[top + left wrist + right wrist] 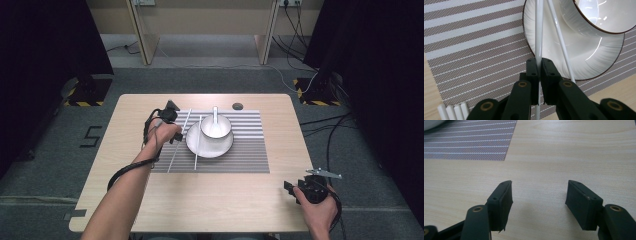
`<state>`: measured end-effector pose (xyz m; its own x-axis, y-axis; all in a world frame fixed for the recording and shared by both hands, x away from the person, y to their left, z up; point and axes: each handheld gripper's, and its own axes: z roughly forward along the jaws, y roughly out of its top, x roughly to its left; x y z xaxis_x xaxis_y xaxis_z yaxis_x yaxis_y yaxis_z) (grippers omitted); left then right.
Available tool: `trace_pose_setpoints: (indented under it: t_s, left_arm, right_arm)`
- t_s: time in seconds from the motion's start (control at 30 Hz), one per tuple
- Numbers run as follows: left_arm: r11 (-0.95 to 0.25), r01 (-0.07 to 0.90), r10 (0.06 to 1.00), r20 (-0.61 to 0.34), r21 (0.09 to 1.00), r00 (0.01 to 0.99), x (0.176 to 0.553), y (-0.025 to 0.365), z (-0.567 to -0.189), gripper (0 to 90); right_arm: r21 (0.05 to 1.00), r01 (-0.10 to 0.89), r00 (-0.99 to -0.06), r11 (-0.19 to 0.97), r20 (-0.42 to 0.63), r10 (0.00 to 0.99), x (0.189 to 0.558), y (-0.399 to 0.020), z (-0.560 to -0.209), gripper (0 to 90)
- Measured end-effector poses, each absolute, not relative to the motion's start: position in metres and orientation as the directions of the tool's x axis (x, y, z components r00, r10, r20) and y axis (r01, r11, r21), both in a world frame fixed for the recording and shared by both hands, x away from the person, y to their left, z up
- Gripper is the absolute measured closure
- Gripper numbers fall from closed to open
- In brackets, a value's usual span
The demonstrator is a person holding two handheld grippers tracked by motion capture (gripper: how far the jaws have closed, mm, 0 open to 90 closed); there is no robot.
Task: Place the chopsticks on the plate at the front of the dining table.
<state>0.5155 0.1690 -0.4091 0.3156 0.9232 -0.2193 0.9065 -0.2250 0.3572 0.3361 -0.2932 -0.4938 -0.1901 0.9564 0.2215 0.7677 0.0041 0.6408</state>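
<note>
Left gripper (538, 65) clamps a white chopstick (539, 32) at the plate's edge

A second thin white chopstick (560, 40) leans beside it on the ribbed white plate (554, 50), which carries a glossy bowl (216, 126) with a spoon (215, 114), on the striped woven mat (250, 150) mid-desk. Right gripper (539, 195) hovers near the wooden desk's (210, 195) near right corner, jaws wide apart, empty.

Bowl (599, 17) — cut off by top edge
</note>
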Motion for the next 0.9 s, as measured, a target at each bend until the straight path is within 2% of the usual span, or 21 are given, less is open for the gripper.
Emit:
trace_pose_setpoints:
  t_s: [0.3, 0.9]
  left_arm:
    - [-0.211, 0.896, 0.918, -0.235, 0.39, 0.319, 0.519, 0.164, -0.412, 84.7]
    - [-0.165, 0.909, 0.911, -0.295, 0.382, 0.289, 0.527, 0.159, -0.423, 84.8]
  right_arm:
    - [0.644, 0.765, -0.197, 0.01, 0.219, 0.956, 0.336, -0.293, -0.494, 38.1]
    - [0.641, 0.767, -0.202, 0.017, 0.216, 0.955, 0.337, -0.291, -0.494, 38.1]
